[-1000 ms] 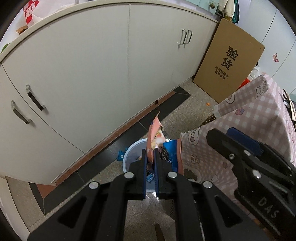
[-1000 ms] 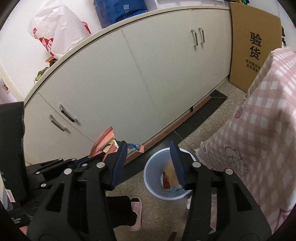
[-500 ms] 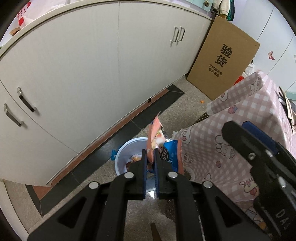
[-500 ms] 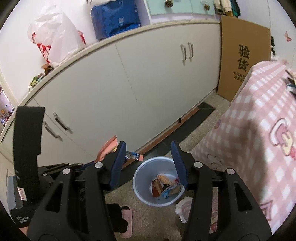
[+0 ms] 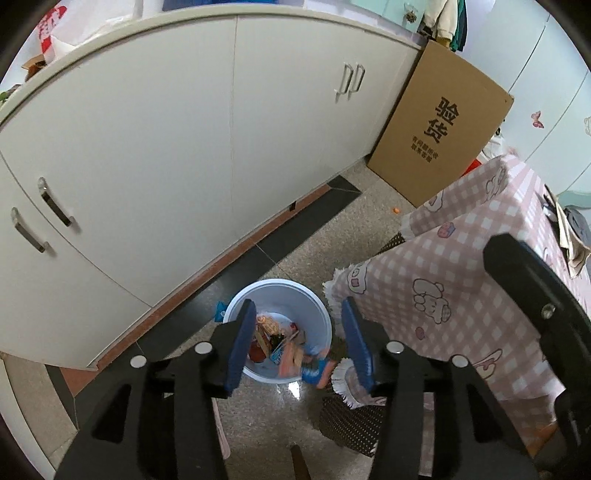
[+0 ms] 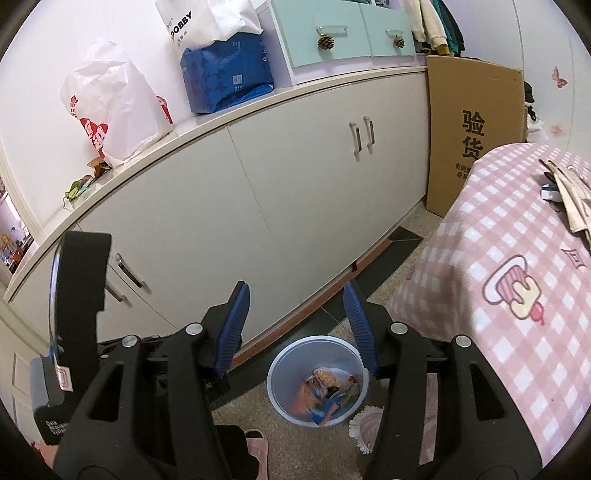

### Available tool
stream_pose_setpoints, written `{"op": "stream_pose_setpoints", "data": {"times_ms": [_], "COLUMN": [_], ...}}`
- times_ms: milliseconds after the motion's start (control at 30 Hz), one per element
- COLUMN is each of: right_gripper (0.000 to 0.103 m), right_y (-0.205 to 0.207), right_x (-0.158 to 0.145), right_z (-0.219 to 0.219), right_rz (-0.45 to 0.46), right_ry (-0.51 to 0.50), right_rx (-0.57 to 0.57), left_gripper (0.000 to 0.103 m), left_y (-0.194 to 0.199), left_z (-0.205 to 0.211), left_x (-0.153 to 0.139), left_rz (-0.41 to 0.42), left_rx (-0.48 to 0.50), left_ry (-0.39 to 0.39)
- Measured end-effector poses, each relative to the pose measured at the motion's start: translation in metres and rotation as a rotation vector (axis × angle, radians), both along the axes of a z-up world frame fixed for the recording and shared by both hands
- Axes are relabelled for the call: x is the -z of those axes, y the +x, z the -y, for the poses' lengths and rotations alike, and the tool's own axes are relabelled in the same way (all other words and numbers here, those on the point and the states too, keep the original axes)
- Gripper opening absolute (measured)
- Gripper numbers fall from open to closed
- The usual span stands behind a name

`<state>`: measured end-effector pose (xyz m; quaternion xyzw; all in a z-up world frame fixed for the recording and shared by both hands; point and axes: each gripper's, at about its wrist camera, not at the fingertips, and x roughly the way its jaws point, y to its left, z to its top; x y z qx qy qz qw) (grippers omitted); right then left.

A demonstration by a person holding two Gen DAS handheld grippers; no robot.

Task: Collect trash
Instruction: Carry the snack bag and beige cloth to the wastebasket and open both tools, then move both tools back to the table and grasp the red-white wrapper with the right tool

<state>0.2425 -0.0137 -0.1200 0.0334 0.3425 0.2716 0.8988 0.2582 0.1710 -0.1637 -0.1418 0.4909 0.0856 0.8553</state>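
A long cream cabinet [image 5: 184, 147] is running along the wall, with a brown cardboard sheet [image 5: 439, 129] leaning at its far end. On its top, a white plastic bag [image 6: 110, 114] and a blue package [image 6: 227, 79] are sitting — well apart. A pink checked tablecloth [image 6: 517, 266] is draping the table.

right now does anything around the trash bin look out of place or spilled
A blue scrap lies on the dark floor strip just outside the bin, on the cabinet side. The wrappers dropped from the left gripper, whose jaws just opened, sit inside.

"验货" on cardboard box [image 5: 439, 127], "DOBBY" on white bag [image 6: 207, 20]
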Motion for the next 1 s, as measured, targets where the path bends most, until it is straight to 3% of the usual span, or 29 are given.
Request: {"op": "stream_pose_setpoints", "data": {"times_ms": [300, 633, 900, 1000], "right_gripper": [0.055, 0.061, 0.065, 0.065], "right_y": [-0.021, -0.04, -0.035, -0.029], "right_x": [-0.028, -0.05, -0.028, -0.015], "right_z": [0.031, 0.135, 0.254, 0.288], "right_rz": [0.053, 0.084, -0.012, -0.077], "right_ry": [0.021, 0.011, -0.128, -0.179], "right_rx": [0.044, 0.225, 0.443, 0.473], "left_gripper": [0.054, 0.062, 0.067, 0.068], "left_y": [-0.017, -0.012, 0.001, 0.007], "left_z": [0.026, 0.118, 0.206, 0.234], "left_x": [-0.046, -0.083, -0.083, -0.081], "left_rz": [0.097, 0.171, 0.168, 0.165], "left_rx": [0.022, 0.181, 0.33, 0.385], "left_ry": [0.024, 0.051, 0.086, 0.103]}}
